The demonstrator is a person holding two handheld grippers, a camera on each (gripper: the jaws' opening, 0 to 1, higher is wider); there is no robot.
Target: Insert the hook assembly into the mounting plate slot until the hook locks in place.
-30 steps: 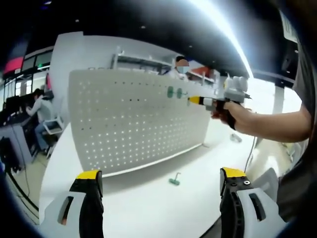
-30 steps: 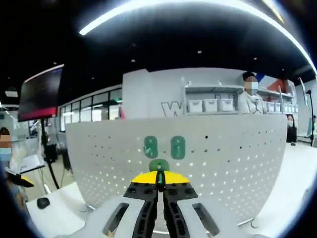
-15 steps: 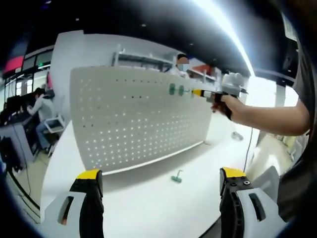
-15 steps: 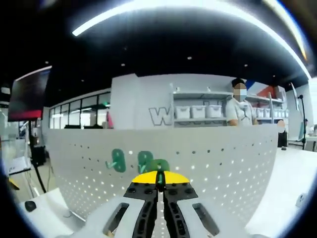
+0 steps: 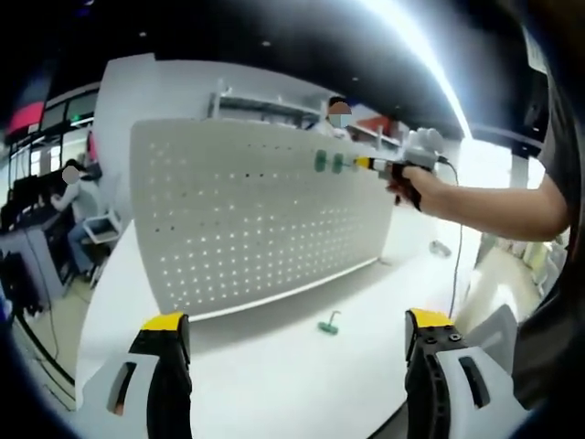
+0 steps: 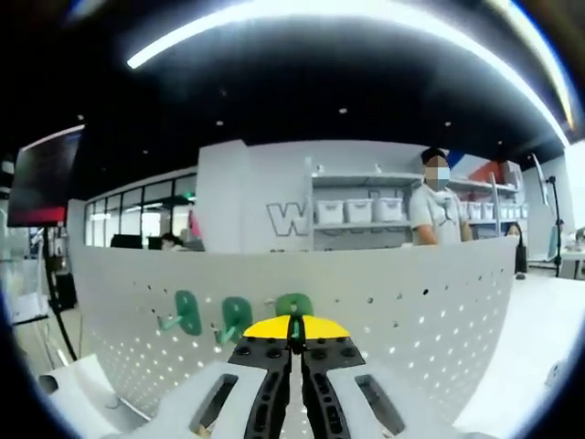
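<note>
While the right gripper (image 6: pixel 294 331) presses its jaws together on a green hook (image 6: pixel 294 305), that hook sits right against the face of the white perforated mounting plate (image 6: pixel 402 311), near the plate's upper edge. Two more green hooks already hang on the plate beside it in the right gripper view: one (image 6: pixel 237 315) just next to the held hook and another (image 6: pixel 186 312) farther along the same row, so three hooks are counted at the board there. From the left gripper view the same row reads as two green hooks (image 5: pixel 329 163) on the board, with the right gripper's yellow-tipped nose (image 5: pixel 366 164) just beside them and the person's hand (image 5: pixel 409 183) and bare forearm behind it. A fourth green hook (image 5: pixel 329 323) lies loose on the white table (image 5: pixel 274 384), in front of the plate's lower edge and well apart from both grippers. The plate stands upright on the table. The left gripper (image 5: pixel 297 331) hangs low over the table with its two yellow-tipped jaws spread wide and nothing between them. Behind the plate stand a shelf with three white bins (image 6: pixel 357 211) and a person in a white shirt (image 6: pixel 435 209); another person sits at a desk (image 5: pixel 73 206) far off to one side in the left gripper view.
</note>
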